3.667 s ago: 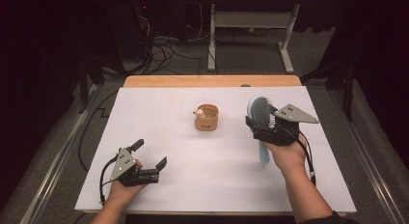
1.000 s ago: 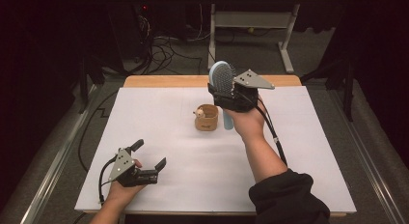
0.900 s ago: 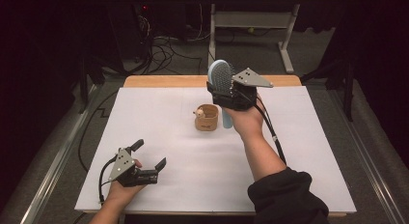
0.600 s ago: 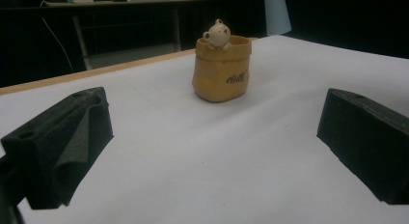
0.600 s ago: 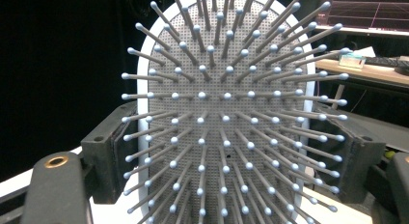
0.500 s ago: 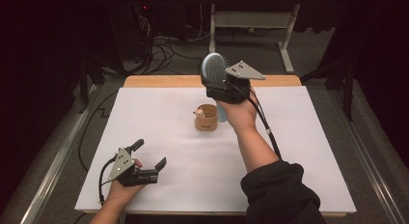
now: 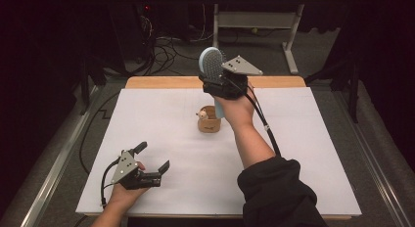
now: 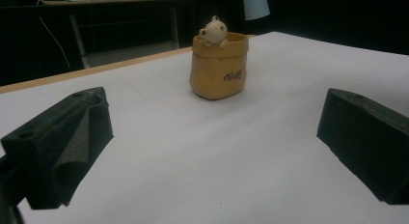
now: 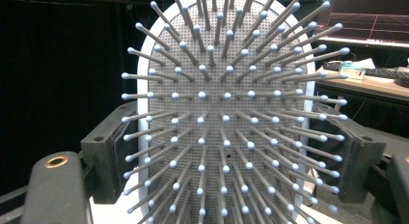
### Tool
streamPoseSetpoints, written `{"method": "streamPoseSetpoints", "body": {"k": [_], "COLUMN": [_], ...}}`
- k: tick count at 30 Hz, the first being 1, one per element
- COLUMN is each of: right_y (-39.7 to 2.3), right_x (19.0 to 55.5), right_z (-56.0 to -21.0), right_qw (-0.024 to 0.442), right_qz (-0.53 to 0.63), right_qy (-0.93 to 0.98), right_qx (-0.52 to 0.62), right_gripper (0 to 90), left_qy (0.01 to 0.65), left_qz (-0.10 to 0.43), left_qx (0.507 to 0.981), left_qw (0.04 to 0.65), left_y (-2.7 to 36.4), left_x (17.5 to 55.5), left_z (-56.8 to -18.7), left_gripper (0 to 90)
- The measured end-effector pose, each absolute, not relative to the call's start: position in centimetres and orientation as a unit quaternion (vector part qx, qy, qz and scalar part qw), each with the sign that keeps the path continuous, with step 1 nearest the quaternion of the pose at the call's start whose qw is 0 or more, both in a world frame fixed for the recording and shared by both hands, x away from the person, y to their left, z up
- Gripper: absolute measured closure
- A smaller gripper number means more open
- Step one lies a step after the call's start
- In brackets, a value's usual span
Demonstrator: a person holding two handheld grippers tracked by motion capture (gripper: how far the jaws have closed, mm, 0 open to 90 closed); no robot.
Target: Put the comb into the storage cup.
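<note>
My right gripper [image 7: 216,83] is shut on a light-blue paddle hairbrush [image 7: 211,61], held upright in the air with its bristled head up. The brush's handle hangs down just behind and to the right of a small tan pot [image 7: 208,122] with a little animal figure on its rim. In the right gripper view the bristle face of the hairbrush [image 9: 226,113] sits between the two black jaws. My left gripper [image 7: 152,156] rests on the white sheet at the front left, open with nothing in it. From the left gripper view the pot [image 8: 219,64] stands far ahead, with the handle tip [image 8: 255,4] above it.
A white sheet [image 7: 303,139] covers the table, with a wooden edge [image 7: 166,82] along the far side. Beyond it on the dark floor lie cables [image 7: 166,46], and a white desk frame [image 7: 288,36] stands there. Metal rails run along both sides of the table.
My right hand has carried the hairbrush from the table's right side leftward and a little higher, to just behind the pot. The left gripper has stayed where it was.
</note>
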State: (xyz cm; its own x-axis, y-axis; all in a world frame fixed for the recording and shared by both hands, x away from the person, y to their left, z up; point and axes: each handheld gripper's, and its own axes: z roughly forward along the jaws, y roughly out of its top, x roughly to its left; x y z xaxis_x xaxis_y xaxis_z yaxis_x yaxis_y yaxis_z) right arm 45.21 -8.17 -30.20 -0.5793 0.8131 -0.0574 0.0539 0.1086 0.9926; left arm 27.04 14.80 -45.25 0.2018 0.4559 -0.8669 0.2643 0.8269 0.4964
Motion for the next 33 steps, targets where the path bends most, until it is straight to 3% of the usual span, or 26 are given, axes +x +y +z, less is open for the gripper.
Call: {"method": "streamPoseSetpoints", "body": {"k": [33], "right_y": [-6.2], "right_x": [47.8], "right_z": [-32.1], "right_qw": [0.321], "right_qz": [0.576], "right_qy": [0.671], "right_qx": [0.339], "right_gripper": [20.5], "left_qy": [0.625], "left_qz": [0.067], "left_qx": [0.288], "left_qw": [0.723], "left_y": [14.9], "left_x": [27.0], "left_z": [-45.2], "left_gripper": [0.1]}}
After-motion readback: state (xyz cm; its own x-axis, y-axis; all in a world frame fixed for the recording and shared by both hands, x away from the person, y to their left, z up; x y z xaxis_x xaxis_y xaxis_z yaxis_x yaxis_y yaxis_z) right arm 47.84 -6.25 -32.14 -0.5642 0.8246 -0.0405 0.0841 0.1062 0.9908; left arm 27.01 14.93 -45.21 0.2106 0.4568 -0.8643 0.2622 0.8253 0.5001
